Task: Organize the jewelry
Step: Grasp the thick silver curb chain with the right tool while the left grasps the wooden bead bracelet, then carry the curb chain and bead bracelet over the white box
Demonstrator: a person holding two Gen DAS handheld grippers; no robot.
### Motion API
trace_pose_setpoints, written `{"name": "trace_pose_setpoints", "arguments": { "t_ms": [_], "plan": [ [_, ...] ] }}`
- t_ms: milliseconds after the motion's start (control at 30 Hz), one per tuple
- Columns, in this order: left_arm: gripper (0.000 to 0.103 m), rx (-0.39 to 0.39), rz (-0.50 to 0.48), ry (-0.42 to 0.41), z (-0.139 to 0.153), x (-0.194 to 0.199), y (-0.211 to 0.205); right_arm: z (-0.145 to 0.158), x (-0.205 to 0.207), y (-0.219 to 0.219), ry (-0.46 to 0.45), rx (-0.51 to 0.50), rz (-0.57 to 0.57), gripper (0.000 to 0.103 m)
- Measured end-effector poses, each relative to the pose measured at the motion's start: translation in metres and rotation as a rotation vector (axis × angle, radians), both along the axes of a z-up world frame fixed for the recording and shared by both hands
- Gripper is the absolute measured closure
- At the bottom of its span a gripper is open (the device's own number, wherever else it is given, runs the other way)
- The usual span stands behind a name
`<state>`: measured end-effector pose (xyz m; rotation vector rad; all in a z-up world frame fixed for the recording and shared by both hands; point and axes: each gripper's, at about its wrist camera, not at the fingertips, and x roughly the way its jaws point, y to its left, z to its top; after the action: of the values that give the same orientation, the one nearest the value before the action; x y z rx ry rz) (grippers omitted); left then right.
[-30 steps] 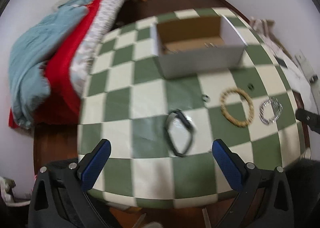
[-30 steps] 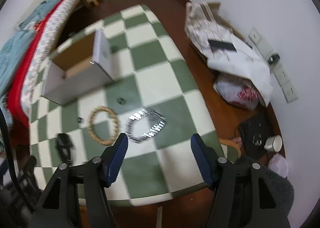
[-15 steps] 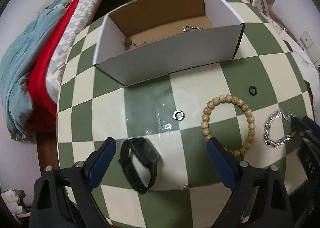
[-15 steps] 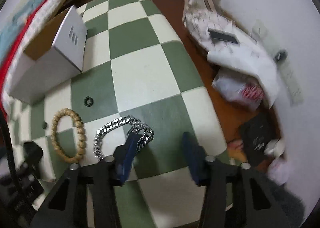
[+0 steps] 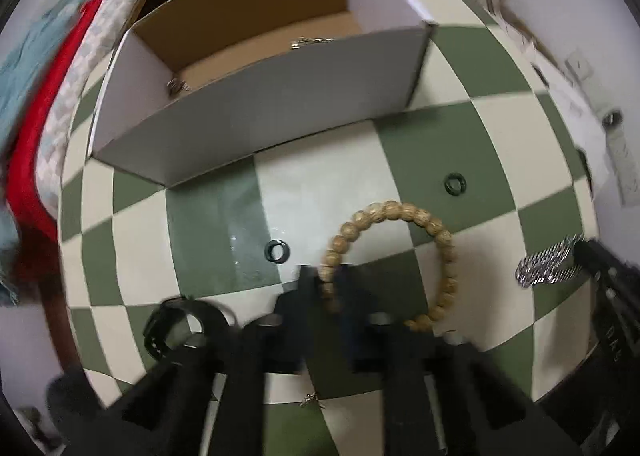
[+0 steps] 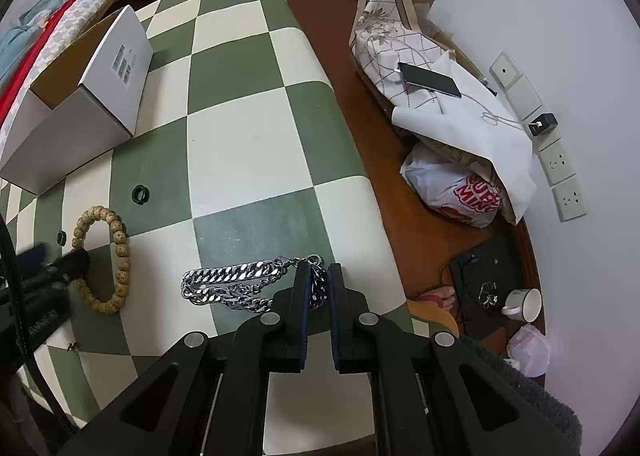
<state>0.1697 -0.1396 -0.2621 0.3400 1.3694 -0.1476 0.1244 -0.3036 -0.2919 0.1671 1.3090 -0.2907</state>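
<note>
My left gripper (image 5: 326, 278) is shut on the left side of a wooden bead bracelet (image 5: 440, 244) lying on the checked table (image 5: 208, 240). My right gripper (image 6: 318, 280) is shut on the right end of a silver chain bracelet (image 6: 228, 282), which still rests on the table (image 6: 248, 160). The bead bracelet also shows in the right wrist view (image 6: 120, 252), and the chain shows in the left wrist view (image 5: 546, 268). An open white cardboard box (image 5: 256, 104) stands behind, with small metal jewelry (image 5: 308, 42) on its floor.
Two dark rings (image 5: 277, 251) (image 5: 456, 184) lie on the table before the box. A black watch (image 5: 176, 324) lies at the left by my left gripper. A tiny metal piece (image 5: 310, 400) lies near the front edge. Bedding (image 5: 36, 68) is left, floor clutter (image 6: 448, 104) right.
Both grippers have moved down and forward and closed: the left onto the bead bracelet, the right onto the silver chain. Both were open one second ago.
</note>
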Motion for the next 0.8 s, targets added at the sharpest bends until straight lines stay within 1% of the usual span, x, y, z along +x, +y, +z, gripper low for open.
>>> {"name": "trace_pose_setpoints", "arguments": {
  "t_ms": [67,167,267,367,400,533,633,800],
  "plan": [
    [0.096,0.038,-0.033,-0.024,0.002,-0.006,-0.006,0.000,0.001,0.001,0.007,-0.005,0.006,0.094],
    [0.097,0.058,-0.040,-0.044,0.006,-0.015,-0.008,0.000,0.000,0.002,0.011,-0.002,0.013,0.094],
    [0.097,0.080,-0.045,-0.080,0.011,-0.026,-0.007,0.001,-0.002,0.003,0.004,0.004,0.018,0.094],
    [0.097,0.089,-0.045,-0.108,0.014,-0.032,-0.002,0.001,-0.004,0.007,0.000,0.000,0.027,0.094],
    [0.097,0.088,-0.045,-0.111,0.011,-0.034,-0.004,0.001,-0.004,0.009,-0.001,0.002,0.027,0.094],
    [0.097,0.070,-0.037,-0.131,0.019,-0.039,-0.001,0.002,-0.005,0.015,-0.006,0.009,0.036,0.094],
    [0.097,0.041,-0.026,-0.154,0.034,-0.034,0.005,0.009,-0.006,0.018,-0.027,0.015,0.036,0.095],
    [0.097,0.005,-0.015,-0.206,0.062,-0.023,0.020,0.032,-0.007,0.020,-0.083,0.021,0.037,0.095]
  ]
}}
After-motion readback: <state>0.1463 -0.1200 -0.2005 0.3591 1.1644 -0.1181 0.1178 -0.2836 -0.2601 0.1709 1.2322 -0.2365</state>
